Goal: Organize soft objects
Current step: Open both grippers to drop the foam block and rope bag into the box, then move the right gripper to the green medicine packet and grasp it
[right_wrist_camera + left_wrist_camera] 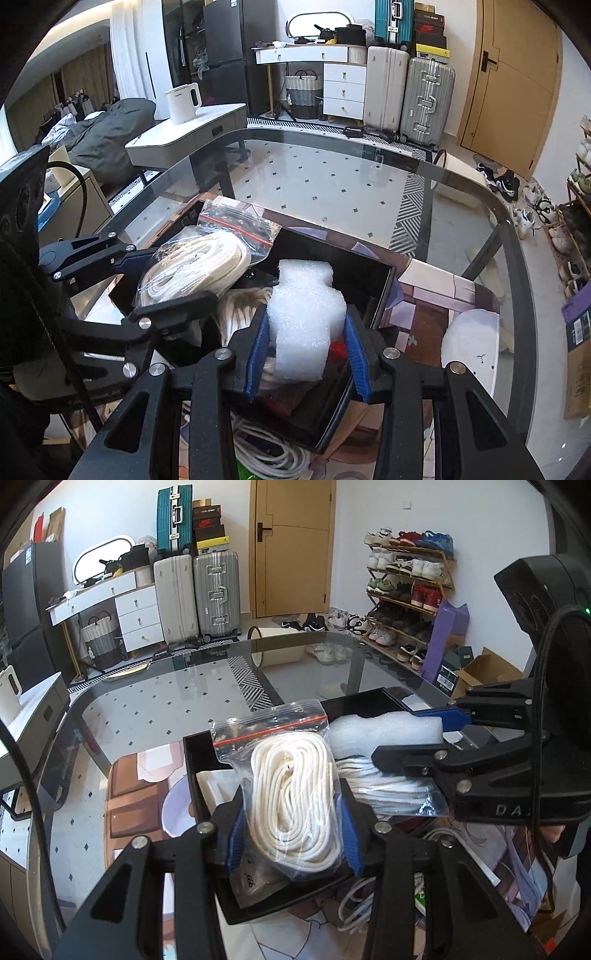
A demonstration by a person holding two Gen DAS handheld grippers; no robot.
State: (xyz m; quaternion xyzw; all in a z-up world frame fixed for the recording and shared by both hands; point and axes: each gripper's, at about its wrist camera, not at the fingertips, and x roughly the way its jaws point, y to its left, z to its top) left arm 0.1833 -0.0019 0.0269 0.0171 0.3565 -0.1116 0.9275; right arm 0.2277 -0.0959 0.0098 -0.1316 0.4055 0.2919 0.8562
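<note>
Tray [199,753] w/ rope coil; left tool [293,825] clamps rope bag [291,794], right tool [306,343] clamps foam [303,317].

A glass bench [155,701] is seen over a tiled floor. Behind it, a grey suitcase [217,590] is stood just beside a white suitcase [176,598], near a wooden door [291,546]. A shoe rack [406,590] is loaded with shoes. A white kettle [183,101] is set on a side table [192,129].

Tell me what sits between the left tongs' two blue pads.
A clear zip bag of coiled white rope, pinched by the left tongs above the black tray; the left wrist view shows it.
</note>
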